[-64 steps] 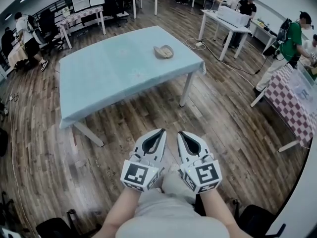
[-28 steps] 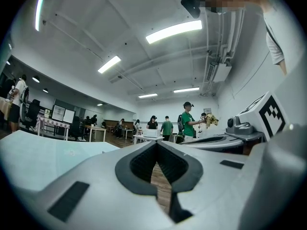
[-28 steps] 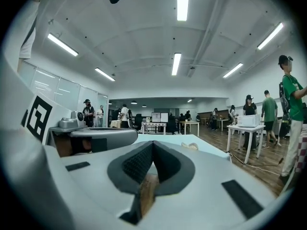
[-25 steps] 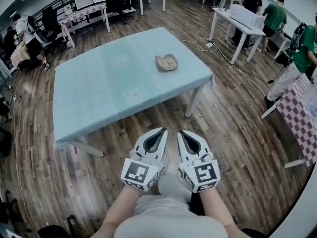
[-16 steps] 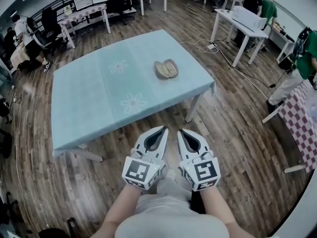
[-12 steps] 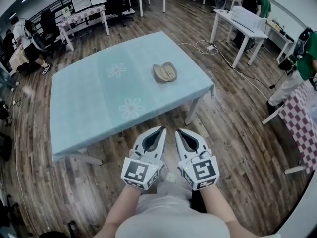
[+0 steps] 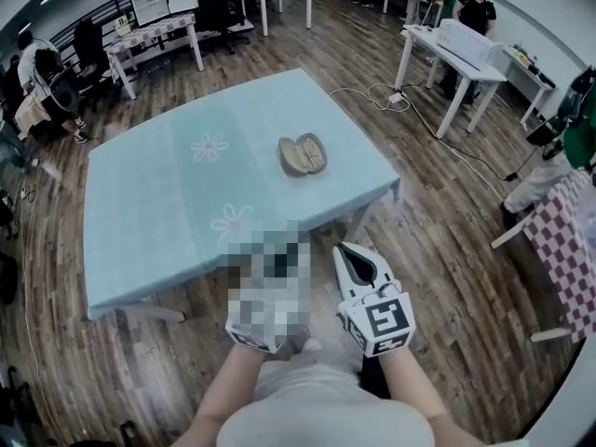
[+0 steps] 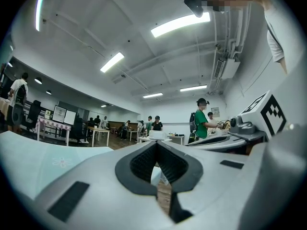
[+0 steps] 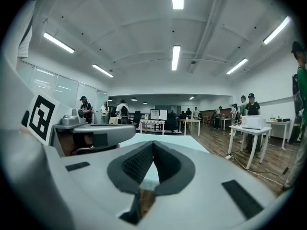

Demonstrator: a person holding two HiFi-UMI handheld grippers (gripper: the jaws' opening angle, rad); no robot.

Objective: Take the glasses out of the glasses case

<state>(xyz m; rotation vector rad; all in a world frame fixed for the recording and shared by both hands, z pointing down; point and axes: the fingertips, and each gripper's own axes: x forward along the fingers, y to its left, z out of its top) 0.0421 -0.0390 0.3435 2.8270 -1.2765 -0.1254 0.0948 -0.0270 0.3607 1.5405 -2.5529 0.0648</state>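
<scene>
An open beige glasses case (image 7: 303,154) lies on the light blue table (image 7: 158,203), toward its far right side; what is inside is too small to tell. My right gripper (image 7: 343,248) is held level over the wooden floor, just short of the table's near edge, jaws shut and empty. The left gripper is beside it, but a mosaic patch covers it in the head view. In the left gripper view the left gripper (image 8: 156,143) is shut with nothing between its pads. The right gripper (image 9: 153,143) points at the table top in its own view.
The table's white leg (image 7: 358,220) stands just ahead of my right gripper. A white desk with a box (image 7: 456,49) and cables on the floor (image 7: 372,94) lie beyond on the right. A checked table (image 7: 563,250) is at the far right, and people stand around the room's edges.
The table and the case have come closer and lower in the head view as both grippers advanced toward the table, still side by side and shut.
</scene>
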